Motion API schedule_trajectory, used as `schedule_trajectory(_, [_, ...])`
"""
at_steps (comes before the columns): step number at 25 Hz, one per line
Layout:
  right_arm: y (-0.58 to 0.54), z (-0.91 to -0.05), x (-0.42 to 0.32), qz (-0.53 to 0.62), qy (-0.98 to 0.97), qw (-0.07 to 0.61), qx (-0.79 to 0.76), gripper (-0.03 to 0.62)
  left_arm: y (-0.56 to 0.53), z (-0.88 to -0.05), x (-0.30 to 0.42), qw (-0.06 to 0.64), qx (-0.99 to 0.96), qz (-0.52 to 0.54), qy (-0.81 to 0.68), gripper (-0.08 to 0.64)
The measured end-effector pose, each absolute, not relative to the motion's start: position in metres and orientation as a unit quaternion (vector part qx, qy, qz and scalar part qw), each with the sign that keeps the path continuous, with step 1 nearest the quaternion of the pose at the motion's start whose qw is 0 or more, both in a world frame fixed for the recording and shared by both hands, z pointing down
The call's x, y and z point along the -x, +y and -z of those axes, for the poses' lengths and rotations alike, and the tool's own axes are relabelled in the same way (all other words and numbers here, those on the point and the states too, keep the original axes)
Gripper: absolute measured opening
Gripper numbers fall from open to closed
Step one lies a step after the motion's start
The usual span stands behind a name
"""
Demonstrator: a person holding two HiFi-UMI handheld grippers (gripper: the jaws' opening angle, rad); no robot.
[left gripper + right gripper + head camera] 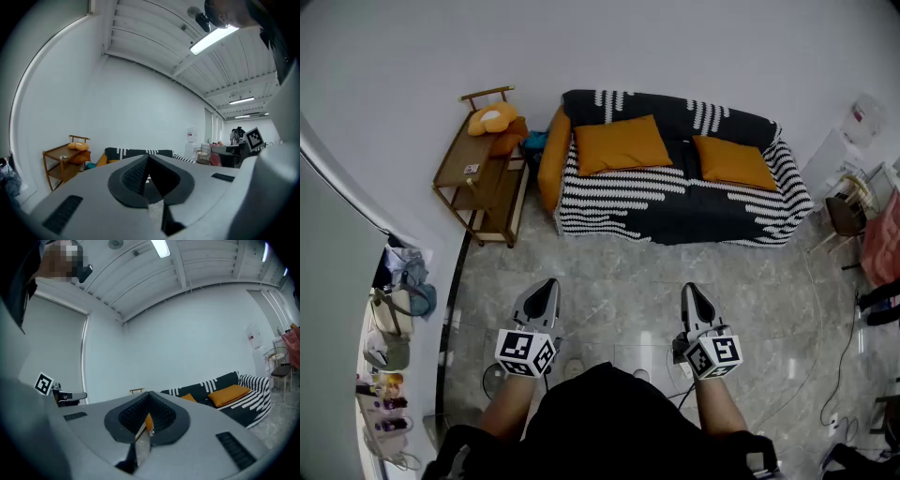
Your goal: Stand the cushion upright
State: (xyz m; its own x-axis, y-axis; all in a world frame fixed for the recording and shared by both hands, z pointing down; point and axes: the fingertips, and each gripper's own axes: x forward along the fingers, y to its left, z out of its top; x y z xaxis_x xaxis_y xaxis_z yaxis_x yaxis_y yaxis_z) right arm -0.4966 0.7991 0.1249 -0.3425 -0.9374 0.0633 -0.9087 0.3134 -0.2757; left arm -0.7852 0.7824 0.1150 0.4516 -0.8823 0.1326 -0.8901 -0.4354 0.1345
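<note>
Jaws closed, empty
We see left gripper (547, 287), right gripper (692, 292) shut; left cushion (622, 143), right cushion (734, 161) on sofa (675, 214), well ahead of jaws.

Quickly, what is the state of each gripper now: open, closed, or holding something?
Left gripper: closed, holding nothing.
Right gripper: closed, holding nothing.

looks like a big bare workroom with a living-room corner staged in it: a sofa (675, 202) under a black-and-white throw against the white wall, two orange cushions (622, 143) (733, 161) on it, a wooden trolley (483, 178) beside its left end, a water dispenser (861, 117) past its right end, a strip light (213, 38) overhead, and cables (848, 352) on the tiled floor (619, 272) in front.
</note>
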Motion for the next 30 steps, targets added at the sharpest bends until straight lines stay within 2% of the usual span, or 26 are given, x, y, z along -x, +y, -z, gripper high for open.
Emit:
schedule_trajectory(11, [0.793,-0.118,0.508,0.139,0.816,0.053,0.559,0.029,0.776,-0.114,0.785,0.095,-0.847,-0.015,-0.523,0.018])
schedule_trajectory(20, [0.789,-0.134,0.515,0.141,0.814,0.020,0.563,0.029,0.778,-0.121,0.795,0.098,-0.842,-0.018,-0.530,0.018])
schedule_trajectory(23, [0.786,-0.123,0.514,0.123,0.803,0.056,0.580,0.032,0.774,-0.115,0.798,0.095,-0.849,-0.007,-0.520,0.021])
schedule_trajectory(24, [0.786,-0.118,0.514,0.116,0.801,0.068,0.584,0.083,0.772,-0.113,0.797,0.096,-0.853,0.001,-0.514,0.078])
schedule_trajectory(25, [0.785,-0.114,0.515,0.107,0.800,0.073,0.586,0.283,0.770,-0.110,0.797,0.097,-0.856,0.009,-0.508,0.271])
schedule_trajectory(26, [0.784,-0.112,0.516,0.098,0.799,0.071,0.588,0.337,0.768,-0.107,0.797,0.098,-0.857,0.014,-0.506,0.347])
schedule_trajectory(30, [0.778,-0.109,0.520,0.074,0.799,0.053,0.595,0.347,0.759,-0.098,0.805,0.080,-0.856,0.019,-0.511,0.347])
